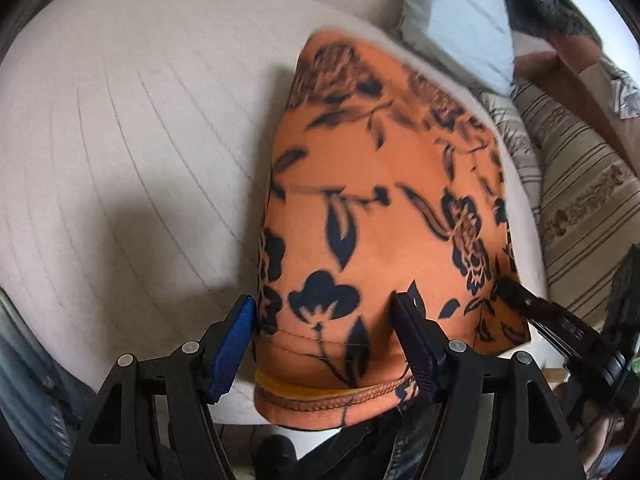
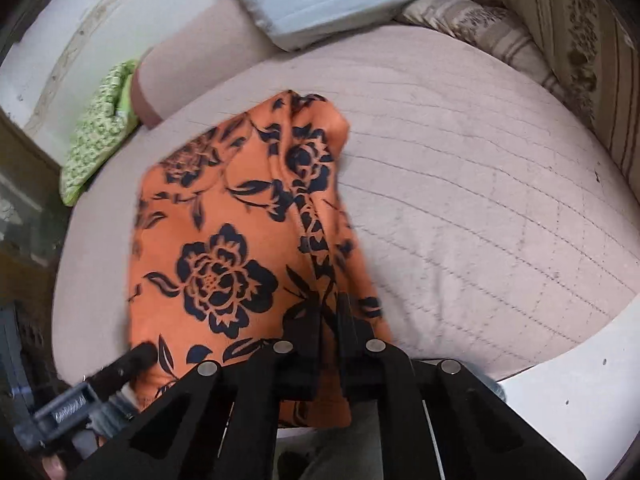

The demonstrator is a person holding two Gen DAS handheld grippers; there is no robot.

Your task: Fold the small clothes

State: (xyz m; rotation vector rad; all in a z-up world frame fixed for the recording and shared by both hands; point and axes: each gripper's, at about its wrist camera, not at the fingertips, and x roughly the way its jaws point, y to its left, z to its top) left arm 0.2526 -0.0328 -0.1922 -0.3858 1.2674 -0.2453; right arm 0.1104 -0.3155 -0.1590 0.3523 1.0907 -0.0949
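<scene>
Item: orange floral garment, lying on the beige quilted cushion, near edge overhanging the front.
My left gripper: jaws spread wide astride its hem, pads not pressing.
My right gripper: clenched on a bunched ridge of the fabric.
Progress: looks partly folded lengthwise; final folds and smoothing left.

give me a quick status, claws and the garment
Left claw open, straddling the hem edge of the orange floral garment. Right claw shut on a bunched fold of it. Garment partly folded on beige cushion; nothing in the way.
</scene>
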